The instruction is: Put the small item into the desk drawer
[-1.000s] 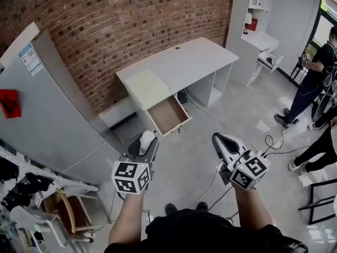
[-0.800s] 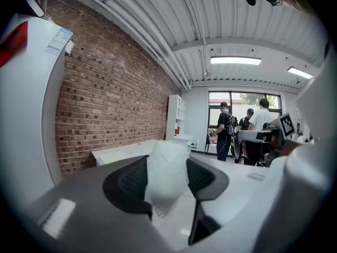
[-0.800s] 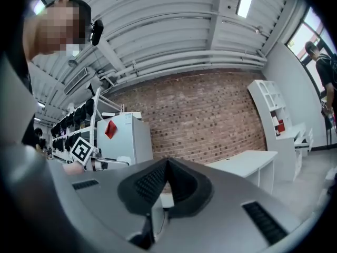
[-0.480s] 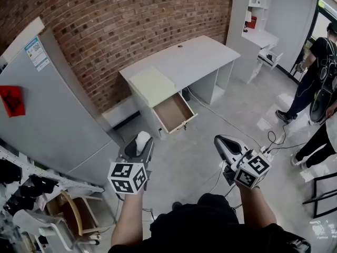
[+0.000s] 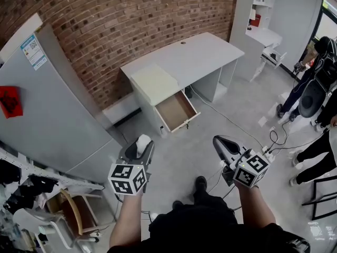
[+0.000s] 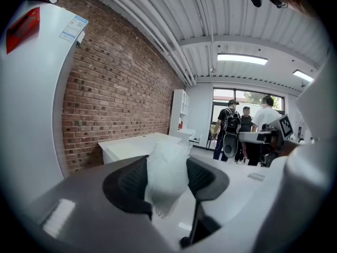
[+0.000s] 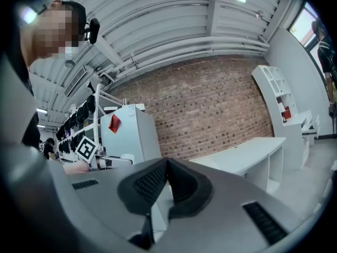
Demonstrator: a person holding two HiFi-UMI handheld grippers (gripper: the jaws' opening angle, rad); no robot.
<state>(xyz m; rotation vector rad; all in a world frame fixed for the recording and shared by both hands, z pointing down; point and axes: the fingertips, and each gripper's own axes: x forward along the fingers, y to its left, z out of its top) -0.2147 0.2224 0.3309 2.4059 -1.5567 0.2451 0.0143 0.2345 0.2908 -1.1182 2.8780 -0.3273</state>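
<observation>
- The left tongs (image 5: 140,151) grip the small item (image 5: 143,141); both black ribbed pads press against its sides, so the jaws stand well apart with the item filling the gap.
- The item is a white, soft, crumpled wad, like thin plastic film or tissue; which of the two I cannot tell.
- Its surface is wrinkled and slightly see-through at the edges, and its lower end looks ragged.
- It rises above the pads and its rounded top pokes out past the jaw tips; in the head view it shows as a pale lump at the front of the tongs.
- The item is held in the air over the grey floor (image 5: 221,123), near the front of the tall grey cabinet (image 5: 50,109) and apart from the drawer.
- The right tongs (image 5: 225,145) are closed: their pads meet at the tips with nothing between them.
- The drawer (image 5: 178,111) is pulled out under the left end of the white worktop (image 5: 197,54); its brown inside is bare.
- A cream panel (image 5: 154,83) lies on the worktop's left end, right above the drawer.
- The worktop stands against the brick wall (image 5: 131,20), with a white shelf unit (image 5: 258,15) just past its right end.
- People (image 5: 316,78) stand at the far right of the room, well apart from the worktop.
</observation>
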